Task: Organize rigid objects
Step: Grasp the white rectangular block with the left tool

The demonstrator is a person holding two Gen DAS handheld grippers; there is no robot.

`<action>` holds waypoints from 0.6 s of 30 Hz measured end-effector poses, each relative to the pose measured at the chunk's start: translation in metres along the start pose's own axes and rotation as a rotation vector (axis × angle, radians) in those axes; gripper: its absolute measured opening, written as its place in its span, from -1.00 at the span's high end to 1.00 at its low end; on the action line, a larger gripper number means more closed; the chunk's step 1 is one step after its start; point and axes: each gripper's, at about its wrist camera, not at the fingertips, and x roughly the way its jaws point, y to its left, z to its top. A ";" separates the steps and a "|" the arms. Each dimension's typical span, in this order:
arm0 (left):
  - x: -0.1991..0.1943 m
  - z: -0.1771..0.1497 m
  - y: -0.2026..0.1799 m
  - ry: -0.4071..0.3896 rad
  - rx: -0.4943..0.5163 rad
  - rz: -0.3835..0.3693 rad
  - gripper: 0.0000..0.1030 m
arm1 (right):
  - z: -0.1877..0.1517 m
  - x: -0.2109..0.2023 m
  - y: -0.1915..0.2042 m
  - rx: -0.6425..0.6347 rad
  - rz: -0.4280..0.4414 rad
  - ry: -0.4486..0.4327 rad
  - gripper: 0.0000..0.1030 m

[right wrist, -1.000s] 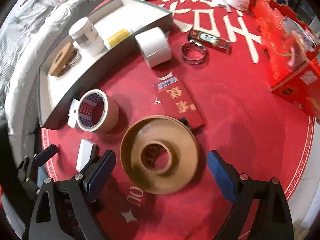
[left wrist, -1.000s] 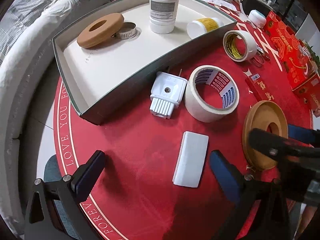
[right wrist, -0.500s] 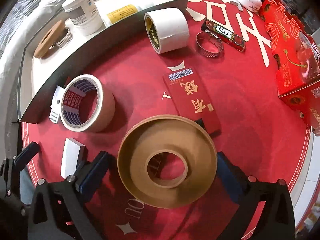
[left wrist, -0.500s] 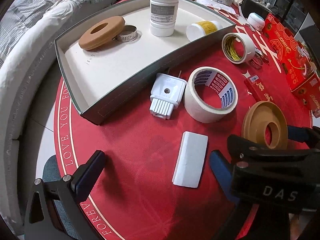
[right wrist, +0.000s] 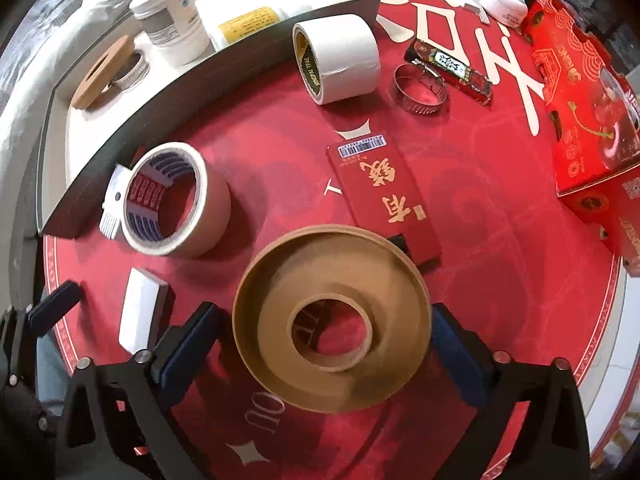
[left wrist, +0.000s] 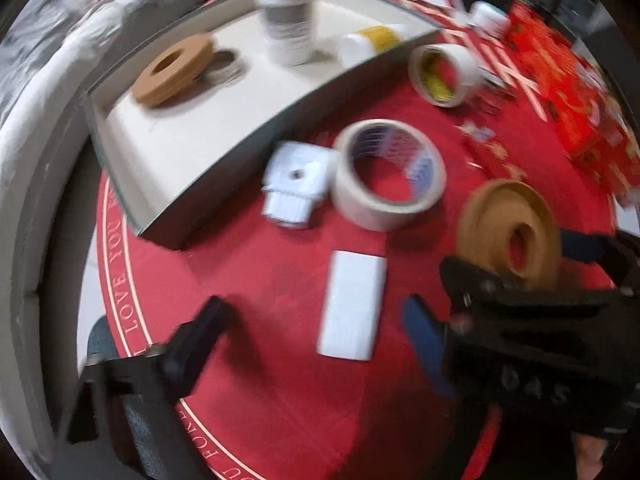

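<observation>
Since the frame one second back, right gripper [right wrist: 324, 344] has advanced on the brown ring [right wrist: 332, 316] until its blue pads bracket the ring's rim on both sides; the ring itself now looks tipped up off the red tablecloth [right wrist: 500, 280] in the left wrist view, where before it lay flat.

Right pads appear pressed to the rim at left and right, so I judge the ring gripped, not merely straddled. Left gripper [left wrist: 316, 320] hangs wide apart and empty above the white block [left wrist: 353, 306], touching nothing. Left wrist view is motion-blurred; detail there is limited.

Layout: grey tray [right wrist: 224, 64] sits at the far-left edge of the table. Inside it: a matching brown ring [right wrist: 102, 74] leaning on a metal hoop, a white jar [right wrist: 172, 18], a yellow-labelled bottle lying down. Outside the tray, near its front wall: masking tape roll [right wrist: 176, 200] touching a white plug [right wrist: 116, 200]; white tape roll [right wrist: 336, 58] on its side at the tray's far corner; a metal band [right wrist: 420, 88] and a red packet [right wrist: 384, 196] toward the table's middle.

Step in hand, by my reading: pick-up of the second brown ring, early in the lift. Several items remain outside the tray, so the task is partway.

Next move calls for carrying the ring left over the tray's front wall with enough clearance, passing above the masking tape roll, and setting it on the bare tray floor near its twin. The grip spans the ring's full width, so slip under tilt is a risk.
</observation>
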 end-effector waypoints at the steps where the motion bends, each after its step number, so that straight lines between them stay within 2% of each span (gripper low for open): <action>1: -0.003 0.000 -0.006 0.000 0.031 -0.009 -0.33 | -0.002 -0.003 -0.004 0.013 0.005 0.001 -0.70; 2: -0.005 0.000 -0.010 0.001 0.051 -0.015 -0.08 | -0.004 -0.004 -0.005 0.022 0.016 0.009 -0.70; 3: -0.007 0.000 -0.015 0.003 0.079 -0.023 0.29 | -0.008 -0.006 -0.010 0.031 0.028 0.001 -0.70; 4: -0.010 0.000 -0.018 0.007 0.101 -0.030 0.51 | -0.011 -0.007 -0.015 0.043 0.034 -0.002 -0.70; 10: -0.017 -0.002 -0.016 0.027 0.081 -0.068 0.51 | -0.034 -0.021 -0.052 0.157 0.110 -0.027 -0.70; 18: -0.077 0.023 -0.001 -0.108 0.022 -0.104 0.51 | -0.041 -0.056 -0.090 0.249 0.165 -0.099 -0.70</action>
